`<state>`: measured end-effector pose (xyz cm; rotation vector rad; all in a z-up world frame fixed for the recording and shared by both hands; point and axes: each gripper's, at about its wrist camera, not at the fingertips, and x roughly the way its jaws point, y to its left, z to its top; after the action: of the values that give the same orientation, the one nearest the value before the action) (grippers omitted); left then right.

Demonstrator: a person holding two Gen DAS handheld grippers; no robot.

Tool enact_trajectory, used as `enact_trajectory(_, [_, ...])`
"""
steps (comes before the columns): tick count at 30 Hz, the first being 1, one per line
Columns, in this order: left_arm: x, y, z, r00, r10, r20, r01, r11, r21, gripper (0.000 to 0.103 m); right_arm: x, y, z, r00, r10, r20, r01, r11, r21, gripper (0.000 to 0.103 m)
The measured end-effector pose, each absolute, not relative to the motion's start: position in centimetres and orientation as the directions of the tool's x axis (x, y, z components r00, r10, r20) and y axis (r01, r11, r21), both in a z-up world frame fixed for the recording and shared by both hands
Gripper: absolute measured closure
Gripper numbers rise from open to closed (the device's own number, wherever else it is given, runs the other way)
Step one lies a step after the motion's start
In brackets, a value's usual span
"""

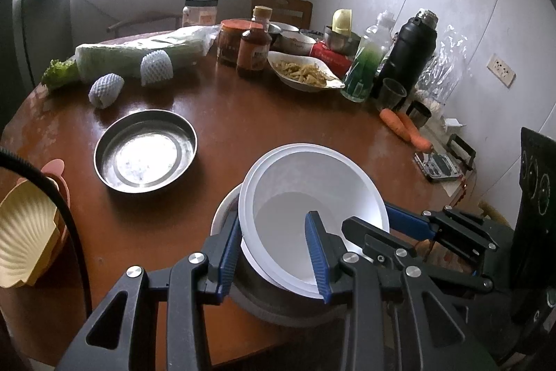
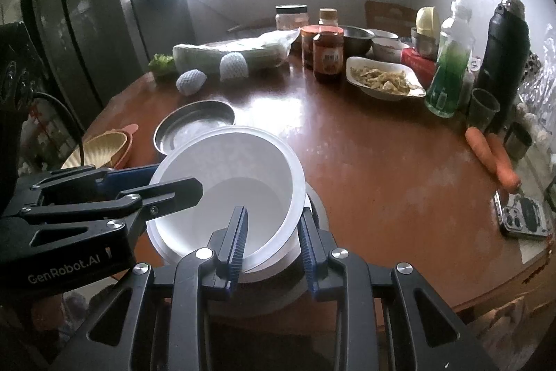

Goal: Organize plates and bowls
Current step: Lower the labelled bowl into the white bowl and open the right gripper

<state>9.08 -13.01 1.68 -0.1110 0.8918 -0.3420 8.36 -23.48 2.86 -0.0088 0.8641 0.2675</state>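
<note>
left gripper (image 1: 274, 252) and right gripper (image 2: 271, 246), jaws of each clamped on opposite near rims of the white bowl (image 1: 312, 193), tilted over a grey bowl (image 1: 278, 312) at the counter (image 1: 243, 113) edge; looks light, thin, slippery, so rim grip suits.

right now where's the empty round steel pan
In the left wrist view the empty round steel pan sits on the brown wooden table, left of the white plastic bowl, below the foam-netted fruit.

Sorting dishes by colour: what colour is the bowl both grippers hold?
White; the bowl shows best in the right wrist view.
</note>
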Motion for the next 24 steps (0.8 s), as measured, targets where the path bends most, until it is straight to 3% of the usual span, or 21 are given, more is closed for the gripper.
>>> enact_trajectory(24, [9.8, -13.7, 0.3, 0.545, -0.313, -0.778, 0.245, 0.947, -0.209, 0.066, 9.1, -23.4, 1.2, 0.580, 0.209, -0.787, -0.236, 0.968, 0.084, 0.072])
